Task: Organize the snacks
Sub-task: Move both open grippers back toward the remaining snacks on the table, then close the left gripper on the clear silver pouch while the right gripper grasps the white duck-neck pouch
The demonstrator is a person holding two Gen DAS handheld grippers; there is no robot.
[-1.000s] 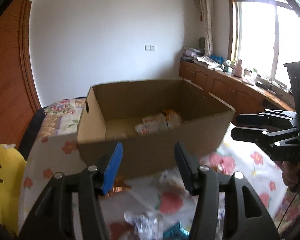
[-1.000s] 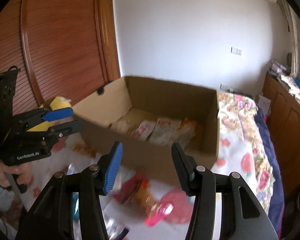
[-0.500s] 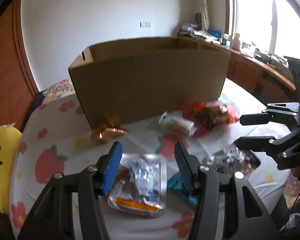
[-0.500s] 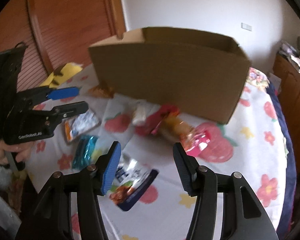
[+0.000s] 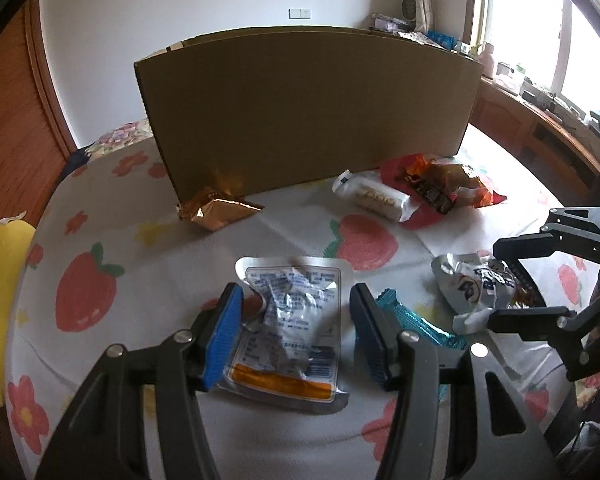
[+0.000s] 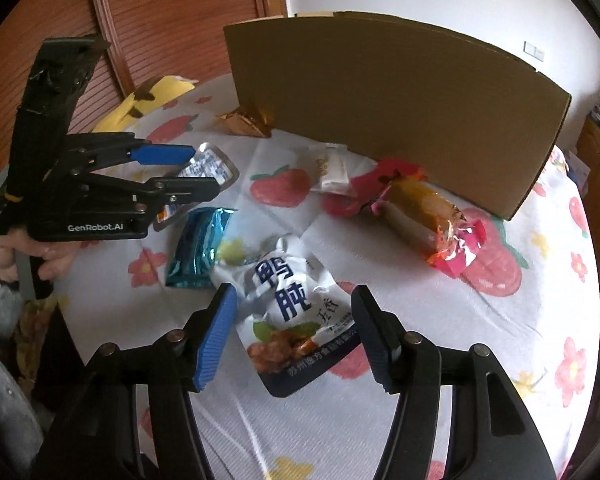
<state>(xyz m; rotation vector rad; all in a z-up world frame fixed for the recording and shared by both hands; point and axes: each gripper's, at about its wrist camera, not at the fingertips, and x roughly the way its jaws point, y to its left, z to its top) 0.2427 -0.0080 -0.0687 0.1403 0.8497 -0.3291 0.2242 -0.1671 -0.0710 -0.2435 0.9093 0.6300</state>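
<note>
Nearside of the cardboard box (image 5: 308,108), each gripper straddles its own pouch lengthwise: left gripper (image 5: 296,334) over the silver pouch (image 5: 292,328), right gripper (image 6: 294,334), fingers just widened, over the duck-gizzard pouch (image 6: 296,312). Both half-open, gripping nothing.

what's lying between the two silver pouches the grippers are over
A teal foil packet lies between them, best seen in the right wrist view: the silver label-side pouch under the left gripper is beyond it, the blue-lettered silver pouch on its other side.
</note>
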